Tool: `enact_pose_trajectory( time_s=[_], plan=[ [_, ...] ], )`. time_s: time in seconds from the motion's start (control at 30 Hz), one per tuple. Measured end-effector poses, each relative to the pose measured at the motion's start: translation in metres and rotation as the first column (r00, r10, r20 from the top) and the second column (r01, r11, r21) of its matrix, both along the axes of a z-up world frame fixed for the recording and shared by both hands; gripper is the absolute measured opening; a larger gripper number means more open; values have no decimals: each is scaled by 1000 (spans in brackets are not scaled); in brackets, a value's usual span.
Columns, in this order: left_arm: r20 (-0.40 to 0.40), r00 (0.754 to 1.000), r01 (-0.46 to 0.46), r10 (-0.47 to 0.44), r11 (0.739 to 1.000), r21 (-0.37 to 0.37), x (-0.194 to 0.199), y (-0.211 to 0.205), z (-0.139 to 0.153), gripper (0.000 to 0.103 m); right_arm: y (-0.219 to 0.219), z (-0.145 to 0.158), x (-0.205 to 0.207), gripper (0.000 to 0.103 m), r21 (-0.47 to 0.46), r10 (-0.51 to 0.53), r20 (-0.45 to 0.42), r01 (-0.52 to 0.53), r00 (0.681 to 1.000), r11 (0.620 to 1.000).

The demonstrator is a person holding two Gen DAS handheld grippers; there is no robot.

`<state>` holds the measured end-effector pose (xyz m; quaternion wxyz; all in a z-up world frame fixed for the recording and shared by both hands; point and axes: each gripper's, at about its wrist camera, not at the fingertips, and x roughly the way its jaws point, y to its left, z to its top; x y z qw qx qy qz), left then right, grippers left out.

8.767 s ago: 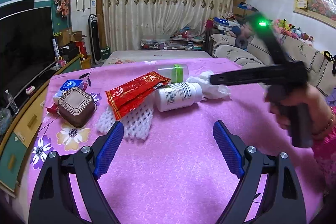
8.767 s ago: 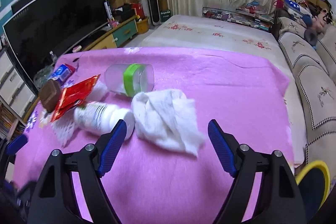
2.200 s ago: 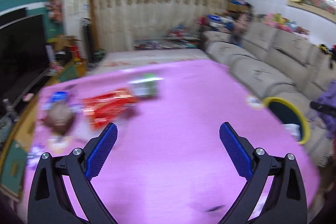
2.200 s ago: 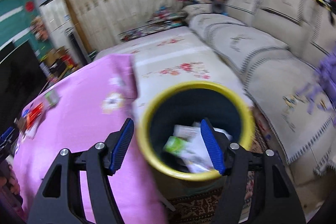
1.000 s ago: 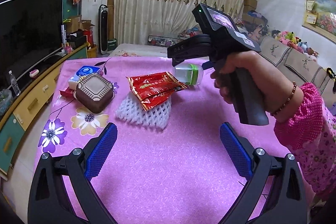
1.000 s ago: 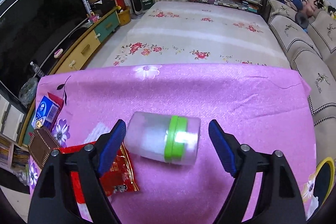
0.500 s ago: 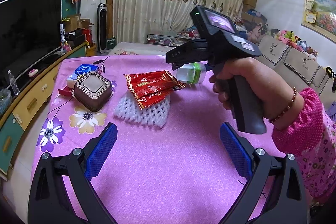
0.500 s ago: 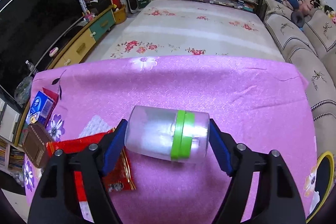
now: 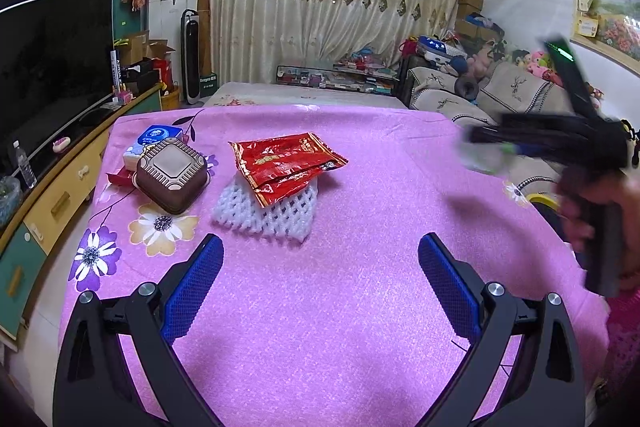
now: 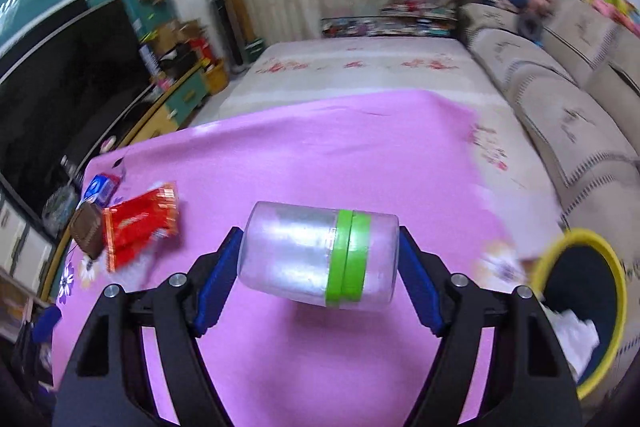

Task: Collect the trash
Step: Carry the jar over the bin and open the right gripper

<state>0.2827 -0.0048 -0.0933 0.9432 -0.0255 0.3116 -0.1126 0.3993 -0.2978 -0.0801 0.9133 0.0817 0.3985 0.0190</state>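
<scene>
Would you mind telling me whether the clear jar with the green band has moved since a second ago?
Yes. The clear jar has left the red wrapper behind, carried toward the yellow bin.

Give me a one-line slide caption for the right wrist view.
Right gripper clamps a clear jar with green band sideways above the pink tablecloth, yellow-rimmed bin at right.

Motion-blurred right hand-held gripper and hand; yellow-rimmed bin cut off

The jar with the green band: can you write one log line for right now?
right gripper: shut on jar | jar: lifted off table | bin: right | left gripper: open, empty
</scene>
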Motion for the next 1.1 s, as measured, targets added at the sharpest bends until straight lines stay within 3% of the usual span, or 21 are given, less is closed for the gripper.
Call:
enact_pose_trajectory(
  time_s=[0.23, 0.47, 0.77, 1.1],
  plan=[
    [-4, 1000, 5, -5, 1000, 8, 2, -3, -3, 96, -125, -16, -66, 71, 2, -237, -12, 237, 971, 972],
    [-4, 1000, 14, -14, 1000, 21, 2, -7, -4, 96, -201, -57, -94, 71, 3, -383, -82, 385, 920, 923],
    [-15, 1000, 20, -20, 999, 30, 5, -8, -7, 96, -227, -96, -94, 72, 17, -426, -182, 436, 886, 900],
    [-25, 999, 28, -27, 999, 34, 6, -10, -9, 96, -223, -84, -111, 76, 52, -437, -142, 447, 888, 893]
  ],
)
